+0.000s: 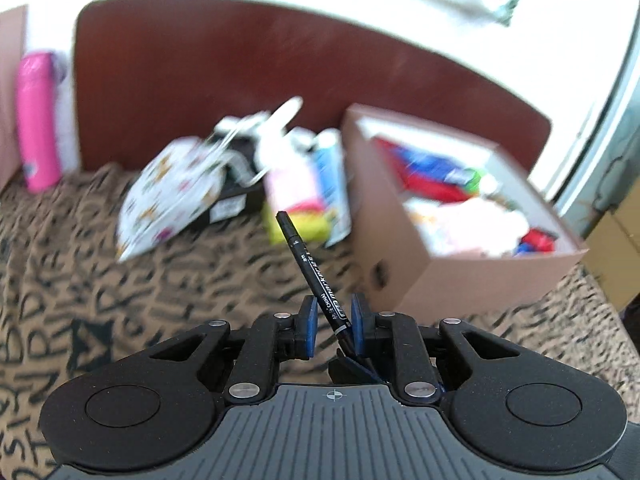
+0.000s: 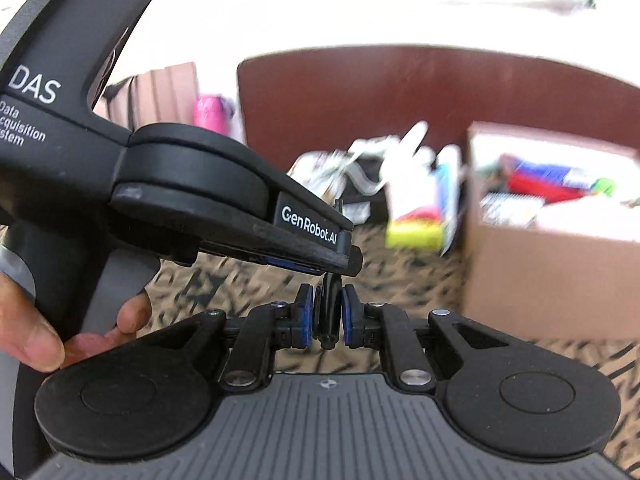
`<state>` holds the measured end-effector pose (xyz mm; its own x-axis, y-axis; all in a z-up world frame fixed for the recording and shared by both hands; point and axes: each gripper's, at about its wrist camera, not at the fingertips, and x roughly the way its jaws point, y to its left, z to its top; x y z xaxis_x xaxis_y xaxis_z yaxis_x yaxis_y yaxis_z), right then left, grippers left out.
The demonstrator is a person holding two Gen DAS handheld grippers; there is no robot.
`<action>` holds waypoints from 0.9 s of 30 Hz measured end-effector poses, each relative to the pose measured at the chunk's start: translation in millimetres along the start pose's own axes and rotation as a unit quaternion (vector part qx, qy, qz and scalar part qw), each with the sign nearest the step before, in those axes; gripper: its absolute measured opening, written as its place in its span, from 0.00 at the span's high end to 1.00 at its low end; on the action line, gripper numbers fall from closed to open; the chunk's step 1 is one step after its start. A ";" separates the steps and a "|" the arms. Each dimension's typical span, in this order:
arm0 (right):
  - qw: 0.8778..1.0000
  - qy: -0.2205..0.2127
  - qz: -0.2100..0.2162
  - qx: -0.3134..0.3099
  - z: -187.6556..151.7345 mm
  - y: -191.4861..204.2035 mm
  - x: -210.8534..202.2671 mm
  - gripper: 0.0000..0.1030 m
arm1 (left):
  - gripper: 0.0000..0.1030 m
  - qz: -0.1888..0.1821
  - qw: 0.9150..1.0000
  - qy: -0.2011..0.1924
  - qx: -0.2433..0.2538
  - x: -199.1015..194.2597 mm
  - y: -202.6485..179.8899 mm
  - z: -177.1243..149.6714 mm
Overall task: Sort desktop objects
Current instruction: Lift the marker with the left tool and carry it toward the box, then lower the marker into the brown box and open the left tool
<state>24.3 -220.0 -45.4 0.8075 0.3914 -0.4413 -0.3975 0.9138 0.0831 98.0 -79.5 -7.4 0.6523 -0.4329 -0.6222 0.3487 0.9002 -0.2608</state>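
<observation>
A black marker pen (image 1: 304, 256) sticks up and to the left from between the blue pads of my left gripper (image 1: 333, 312), which is shut on its lower part. In the right wrist view my right gripper (image 2: 327, 304) is shut on the black end of the same marker (image 2: 329, 320). The left gripper (image 2: 340, 266) appears there from the side, with its tips directly above the right gripper's pads. Both views are blurred. An open cardboard box (image 1: 460, 280) full of colourful items stands to the right, and it also shows as the cardboard box (image 2: 540, 280) in the right wrist view.
A tan cloth with black letters (image 1: 120, 300) covers the surface. A pile lies behind the marker: a white patterned pouch (image 1: 172, 196), a pink and yellow packet (image 1: 296, 200), a black box (image 1: 236, 204). A pink bottle (image 1: 36, 120) stands far left beside a brown panel (image 1: 240, 68). A person's hand (image 2: 36, 340) holds the left gripper's handle.
</observation>
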 end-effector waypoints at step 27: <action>0.976 -0.099 -0.186 0.047 31.0 -206.9 -23.0 0.84 | 0.85 -0.165 0.980 0.011 0.115 151.0 -200.5 97.7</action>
<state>101.4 -414.7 -24.7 0.9607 0.0355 -0.2753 -0.0265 0.9990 0.0363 192.4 -329.9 23.0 0.4650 -0.6954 -0.5478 0.6821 0.6759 -0.2791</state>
